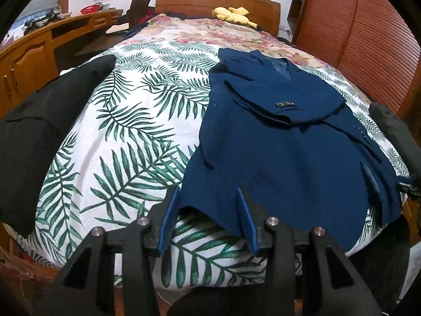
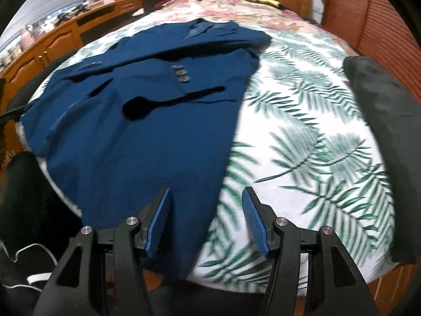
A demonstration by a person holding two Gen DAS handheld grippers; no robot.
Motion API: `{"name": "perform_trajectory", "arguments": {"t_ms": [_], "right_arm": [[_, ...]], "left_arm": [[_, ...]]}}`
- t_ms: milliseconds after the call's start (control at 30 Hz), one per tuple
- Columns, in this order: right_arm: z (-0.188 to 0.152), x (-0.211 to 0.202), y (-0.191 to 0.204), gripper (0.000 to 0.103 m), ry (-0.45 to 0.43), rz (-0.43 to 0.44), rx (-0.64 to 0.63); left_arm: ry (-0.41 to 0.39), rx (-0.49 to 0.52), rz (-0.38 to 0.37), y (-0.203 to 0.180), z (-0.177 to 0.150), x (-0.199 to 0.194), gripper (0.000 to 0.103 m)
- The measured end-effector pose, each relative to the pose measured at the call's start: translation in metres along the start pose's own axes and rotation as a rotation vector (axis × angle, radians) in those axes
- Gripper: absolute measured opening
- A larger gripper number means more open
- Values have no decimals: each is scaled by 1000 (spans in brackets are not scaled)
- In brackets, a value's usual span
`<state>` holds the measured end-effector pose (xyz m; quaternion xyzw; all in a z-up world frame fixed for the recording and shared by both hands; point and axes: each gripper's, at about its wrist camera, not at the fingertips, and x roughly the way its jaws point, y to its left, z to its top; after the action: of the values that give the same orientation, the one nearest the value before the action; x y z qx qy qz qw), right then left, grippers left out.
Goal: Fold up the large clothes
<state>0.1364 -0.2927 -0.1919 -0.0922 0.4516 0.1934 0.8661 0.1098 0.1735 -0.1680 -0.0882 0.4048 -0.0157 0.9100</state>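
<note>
Left gripper gapes wide, empty, over the near hem of the navy blue suit jacket. Right gripper equally wide, holding nothing, at the jacket's near edge. One jacket, lying flat on a white bedsheet with green palm leaves. One dark folded garment beside it. Wooden headboard, one yellow plush toy, wooden desk, slatted wooden wardrobe.
</note>
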Motion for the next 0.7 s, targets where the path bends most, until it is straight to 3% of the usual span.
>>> {"name": "perform_trajectory", "arguments": {"t_ms": [67,133,233,400,567,600,633,667,700], "right_arm": [[0,2,6,57,1,55,6],[2,-1,13,51,-26,84,0],[5,-8,18,47,-70,119,10],[0,1,18,48,-27,100,28],[-6,7,23,48,3,84,24],[-5,8,24,48,5,77,18],[-5,8,26,48,10,74,9],[-3,8,28,46,10,68,-4],[-2,6,30,33,4,60,-11]], "left_arm": [[-8,-5,-10,-1,-1,0,42],[-15,-7,-28,-3,-3,-2,28],[-26,-16,-46,-7,-5,-5,24],[-31,-31,-37,-9,-9,-4,25],[-42,-104,-85,-3,-5,-5,24],[-45,-102,-106,-5,-3,-7,22],[-51,-93,-109,-9,0,-9,12],[-74,-71,-91,-17,4,-14,10],[-90,-59,-84,-21,7,-18,7]]}}
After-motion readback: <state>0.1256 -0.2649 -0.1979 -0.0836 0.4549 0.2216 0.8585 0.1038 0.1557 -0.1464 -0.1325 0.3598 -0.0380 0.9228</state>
